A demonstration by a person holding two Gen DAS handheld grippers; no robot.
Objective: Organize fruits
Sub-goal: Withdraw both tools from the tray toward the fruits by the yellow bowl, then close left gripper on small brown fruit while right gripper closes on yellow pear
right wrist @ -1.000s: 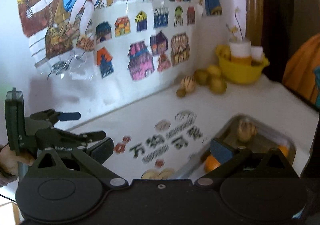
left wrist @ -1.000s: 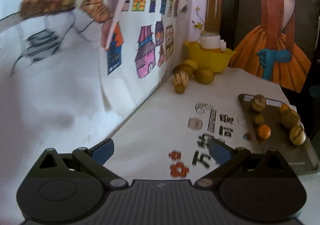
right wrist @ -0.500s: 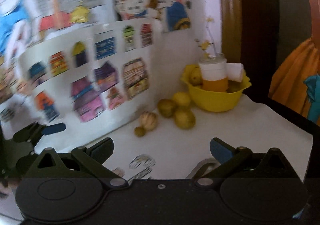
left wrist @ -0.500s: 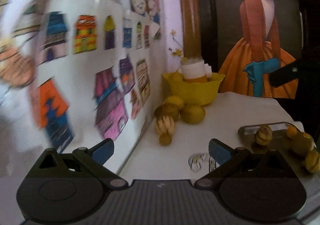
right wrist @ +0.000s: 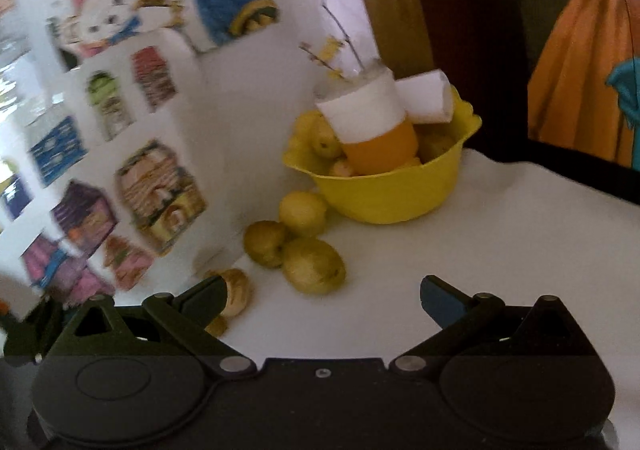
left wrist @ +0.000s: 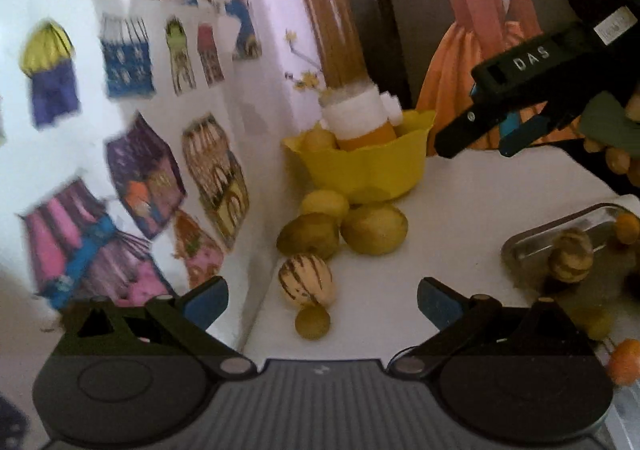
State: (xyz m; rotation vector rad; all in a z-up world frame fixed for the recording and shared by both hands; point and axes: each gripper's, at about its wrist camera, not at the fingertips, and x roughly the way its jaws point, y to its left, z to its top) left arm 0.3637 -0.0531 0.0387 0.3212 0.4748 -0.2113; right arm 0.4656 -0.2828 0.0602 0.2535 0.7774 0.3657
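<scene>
A cluster of yellow-green fruits (left wrist: 374, 228) lies on the white table by the wall, in front of a yellow bowl (left wrist: 362, 166). A striped melon-like fruit (left wrist: 306, 280) and a small round fruit (left wrist: 313, 323) lie nearest my left gripper (left wrist: 322, 296), which is open and empty just before them. My right gripper (right wrist: 322, 294) is open and empty, facing the same cluster (right wrist: 313, 265) and bowl (right wrist: 384, 194). It also shows at the upper right of the left wrist view (left wrist: 496, 130). A metal tray (left wrist: 532, 246) at right holds a striped fruit (left wrist: 570, 256) and orange fruits.
The bowl holds small fruits, an orange-and-white cup (right wrist: 372, 130) and a white roll. A wall with coloured drawings (left wrist: 140, 170) runs along the left. A wooden post (left wrist: 328, 10) and a poster of an orange dress (left wrist: 480, 50) stand behind the table.
Both grippers have moved forward toward the fruit cluster and the yellow bowl, which now look much larger. The right gripper has come into the left wrist view at upper right. Both stay open.
</scene>
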